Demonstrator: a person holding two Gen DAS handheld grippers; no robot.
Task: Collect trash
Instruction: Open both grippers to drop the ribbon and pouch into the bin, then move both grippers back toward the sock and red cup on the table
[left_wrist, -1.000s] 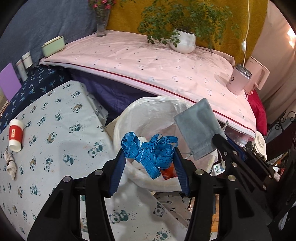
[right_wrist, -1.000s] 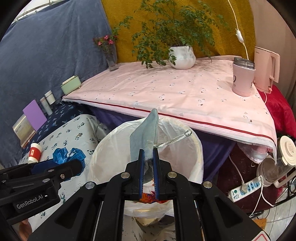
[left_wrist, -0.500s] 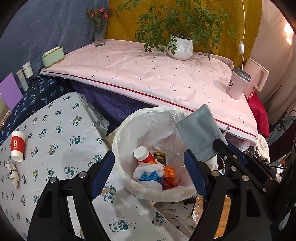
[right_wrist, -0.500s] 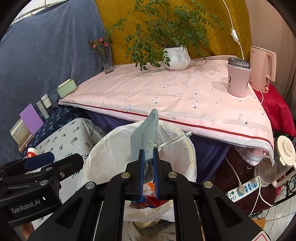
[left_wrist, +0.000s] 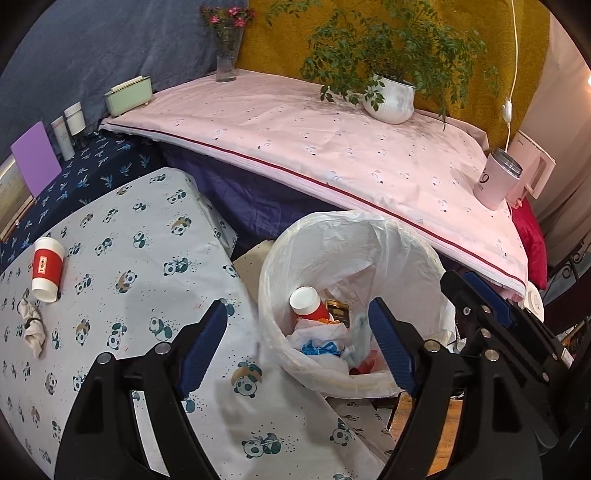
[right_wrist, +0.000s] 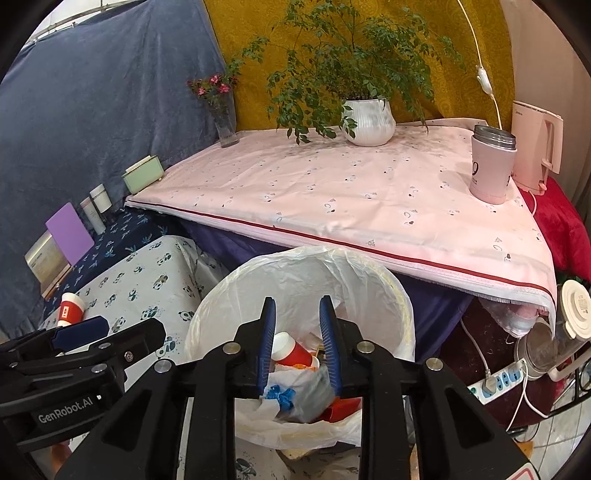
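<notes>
A white-lined trash bin (left_wrist: 402, 243) (right_wrist: 384, 284) stands between the panda-cloth table (left_wrist: 122, 280) and the pink-covered table. Inside lie a red paper cup (left_wrist: 308, 304) (right_wrist: 291, 350), the blue tape measure (left_wrist: 319, 349) (right_wrist: 280, 393) and the grey pouch (left_wrist: 358, 341) (right_wrist: 314, 395), blurred as it falls. My left gripper (left_wrist: 299, 347) is open and empty at the bin's near rim. My right gripper (right_wrist: 297, 347) is open and empty right above the bin. A red-and-white cup (left_wrist: 46, 269) (right_wrist: 70, 312) and a crumpled tissue (left_wrist: 33, 328) lie on the panda cloth.
The pink-covered table (left_wrist: 332, 147) carries a potted plant (right_wrist: 369, 118), flower vase (left_wrist: 226, 55), green box (left_wrist: 127, 96), pink tumbler (right_wrist: 491, 166) and kettle (right_wrist: 535, 144). A power strip and cords (right_wrist: 495, 380) lie on the floor at right, beside a blender jug (right_wrist: 554, 332).
My left gripper opened and dropped the blue tape measure into the bin, then drew back. My right gripper then opened and let the grey pouch fall into the bin.
</notes>
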